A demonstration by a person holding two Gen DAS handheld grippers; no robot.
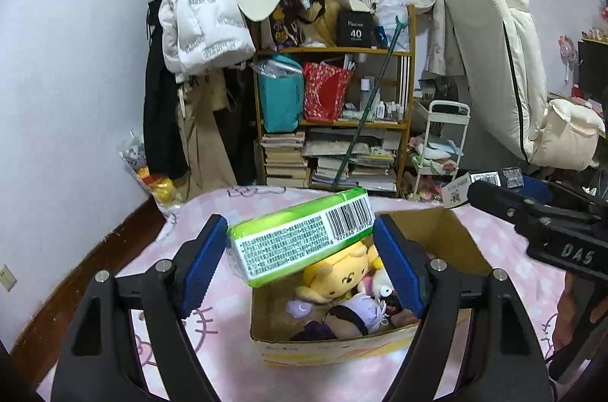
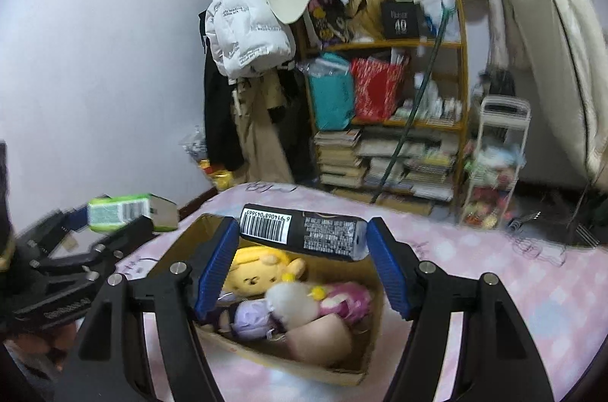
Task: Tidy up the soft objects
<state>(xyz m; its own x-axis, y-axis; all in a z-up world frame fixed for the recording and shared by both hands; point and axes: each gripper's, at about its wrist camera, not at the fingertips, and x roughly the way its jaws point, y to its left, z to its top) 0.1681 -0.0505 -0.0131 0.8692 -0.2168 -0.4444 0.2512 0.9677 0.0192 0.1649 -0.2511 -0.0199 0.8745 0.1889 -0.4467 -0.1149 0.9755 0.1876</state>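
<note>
My left gripper (image 1: 302,242) is shut on a green tissue pack (image 1: 300,235) and holds it tilted above the open cardboard box (image 1: 334,345). The box holds a yellow bear plush (image 1: 338,278) and several other soft toys. My right gripper (image 2: 302,235) is shut on a black tissue pack (image 2: 304,231) above the same box (image 2: 304,367), over the yellow plush (image 2: 254,273). The left gripper with its green pack (image 2: 117,212) shows at the left of the right wrist view. The right gripper's body (image 1: 551,223) shows at the right of the left wrist view.
The box stands on a pink patterned bed cover (image 1: 212,318). Behind stand a wooden shelf (image 1: 330,121) with books and bags, hanging coats (image 1: 201,14), a white trolley (image 1: 440,143) and a leaning cream mattress (image 1: 501,60).
</note>
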